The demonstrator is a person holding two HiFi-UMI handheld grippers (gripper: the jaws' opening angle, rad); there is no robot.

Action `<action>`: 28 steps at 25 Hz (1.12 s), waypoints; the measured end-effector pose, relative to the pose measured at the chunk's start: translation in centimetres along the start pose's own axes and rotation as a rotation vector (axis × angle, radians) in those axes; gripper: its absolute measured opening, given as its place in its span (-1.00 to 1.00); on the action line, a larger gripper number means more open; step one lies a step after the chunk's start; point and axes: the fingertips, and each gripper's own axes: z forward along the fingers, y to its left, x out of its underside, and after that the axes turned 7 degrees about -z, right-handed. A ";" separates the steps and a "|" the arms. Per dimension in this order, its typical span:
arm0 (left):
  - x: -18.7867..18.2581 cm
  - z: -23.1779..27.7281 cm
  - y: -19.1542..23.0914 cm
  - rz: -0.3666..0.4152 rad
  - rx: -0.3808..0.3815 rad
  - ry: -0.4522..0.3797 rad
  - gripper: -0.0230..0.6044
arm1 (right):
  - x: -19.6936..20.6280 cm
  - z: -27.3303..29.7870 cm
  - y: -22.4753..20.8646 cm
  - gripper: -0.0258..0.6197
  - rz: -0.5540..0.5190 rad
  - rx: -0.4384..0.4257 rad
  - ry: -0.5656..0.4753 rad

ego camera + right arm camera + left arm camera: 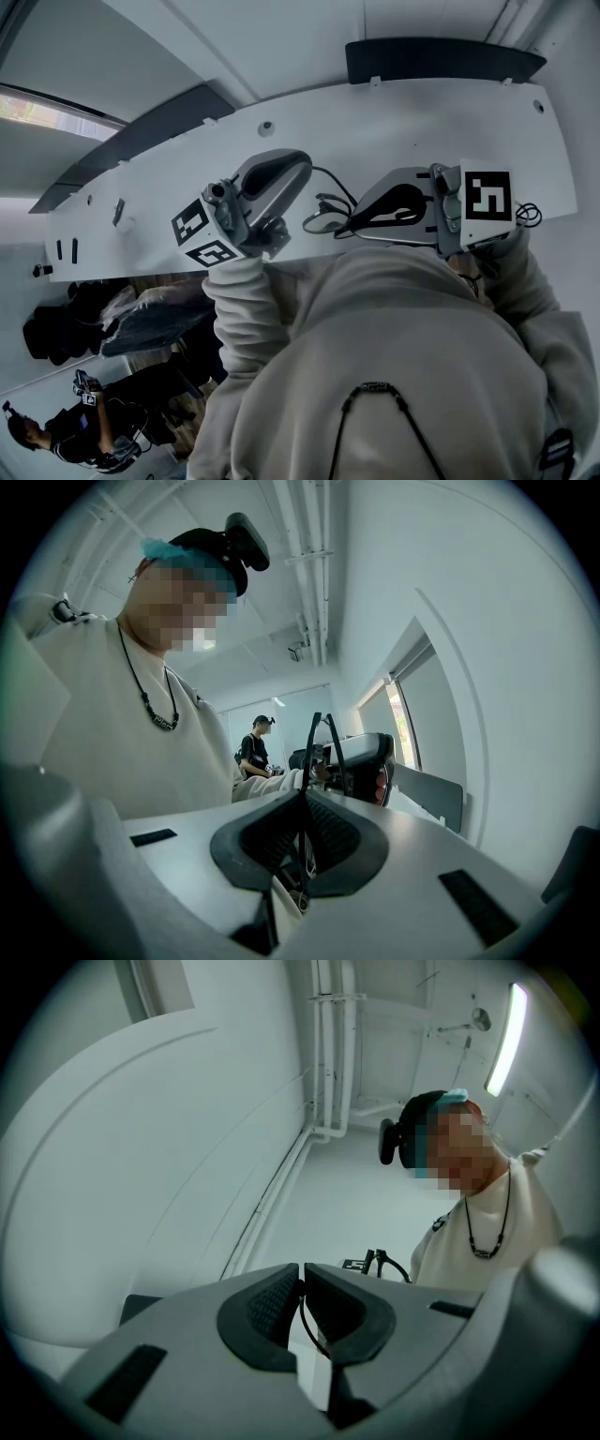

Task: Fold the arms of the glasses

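– While the right tongs [306, 801] stand closed to a thin slit, what do they hold?
– A thin black part of the glasses [311, 755], clamped between the pads. Two slim black bars rise just beyond the tips.
– And the left tongs [302, 1274]?
– Nearly shut as well. The pads pinch one thin black arm, which curves down out of the gap.
– Glasses position?
– Held in the air, spanning from one tongs to the other.

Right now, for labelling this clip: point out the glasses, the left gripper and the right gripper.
glasses [309, 753]: right gripper view, dark bar above the jaws.
left gripper [302, 1277]: left gripper view, between its fingertips.
right gripper [305, 799]: right gripper view, between its fingertips.
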 end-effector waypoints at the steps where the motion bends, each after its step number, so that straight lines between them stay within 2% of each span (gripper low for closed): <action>1: 0.0 0.0 -0.1 0.000 0.005 0.001 -0.85 | 0.1 0.0 -0.1 -0.80 0.005 0.003 0.002; 5: -0.3 -0.1 -0.9 -0.003 0.041 -0.009 -0.86 | 0.3 0.1 -0.4 -0.80 0.034 0.011 0.003; 10: -0.9 -0.4 -2.5 -0.038 0.149 -0.096 -0.86 | 0.1 0.0 -0.6 -0.80 0.041 0.017 -0.003; 18: -1.1 -0.4 -5.0 -0.028 0.242 -0.108 -0.85 | -0.1 0.0 -0.4 -0.80 0.056 0.027 -0.014; 26: -0.9 -0.3 -2.7 -0.060 0.206 -0.124 -0.85 | 1.4 -0.1 -2.2 -0.80 0.068 0.031 0.009; 27: -1.1 -0.4 -2.7 -0.066 0.204 -0.138 -0.78 | 1.6 -0.2 -2.4 -0.80 0.071 0.036 0.015; 28: -1.2 -0.5 -2.6 -0.071 0.203 -0.151 -0.48 | 1.9 -0.3 -2.5 -0.80 0.073 0.041 0.021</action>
